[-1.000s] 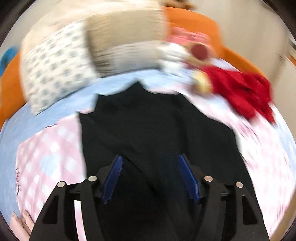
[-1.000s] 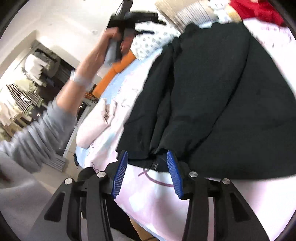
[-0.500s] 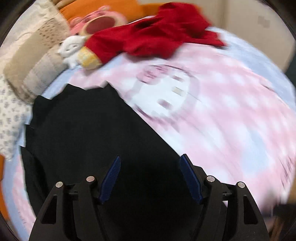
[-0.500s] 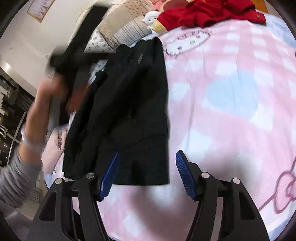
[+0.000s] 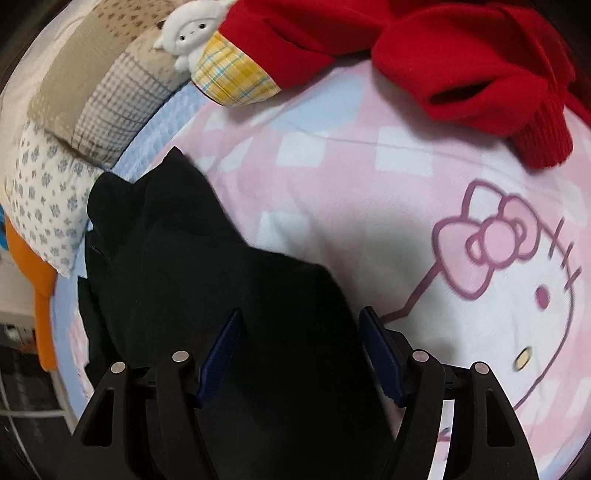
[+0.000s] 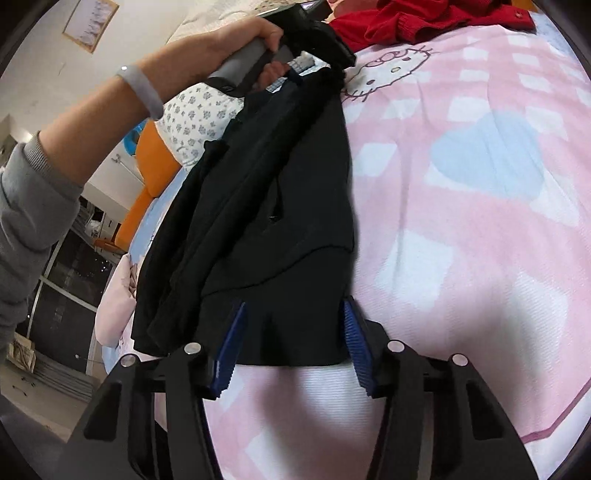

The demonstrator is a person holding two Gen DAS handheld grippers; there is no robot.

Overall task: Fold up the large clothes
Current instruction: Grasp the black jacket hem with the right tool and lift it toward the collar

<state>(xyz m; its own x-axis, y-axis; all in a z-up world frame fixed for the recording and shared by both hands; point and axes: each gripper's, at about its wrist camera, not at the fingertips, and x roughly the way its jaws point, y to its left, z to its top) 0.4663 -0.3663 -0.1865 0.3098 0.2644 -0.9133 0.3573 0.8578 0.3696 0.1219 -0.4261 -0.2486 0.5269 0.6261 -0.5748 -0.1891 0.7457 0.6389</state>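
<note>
A black garment (image 5: 207,280) lies folded into a long strip on the pink checked bed cover (image 5: 369,192). My left gripper (image 5: 301,350) points steeply down over its far end, jaws apart, black cloth lying between the blue pads without being pinched. In the right wrist view a hand (image 6: 258,40) holds that gripper at the strip's top. My right gripper (image 6: 293,339) is at the near hem of the black garment (image 6: 280,206). Its jaws are closing, the hem lies between the pads, and I see no pinch.
A red garment (image 5: 461,62) is heaped at the head of the bed, with a small white plush toy (image 5: 192,33) and patterned pillows (image 5: 96,96) beside it. A grey-sleeved forearm (image 6: 74,122) crosses the left side. The bed's left edge drops to the floor (image 6: 44,369).
The left gripper swung from facing the pillows across and down to the garment's far end. The right gripper shifted onto the near hem. The garment went from spread wide to a narrow strip.
</note>
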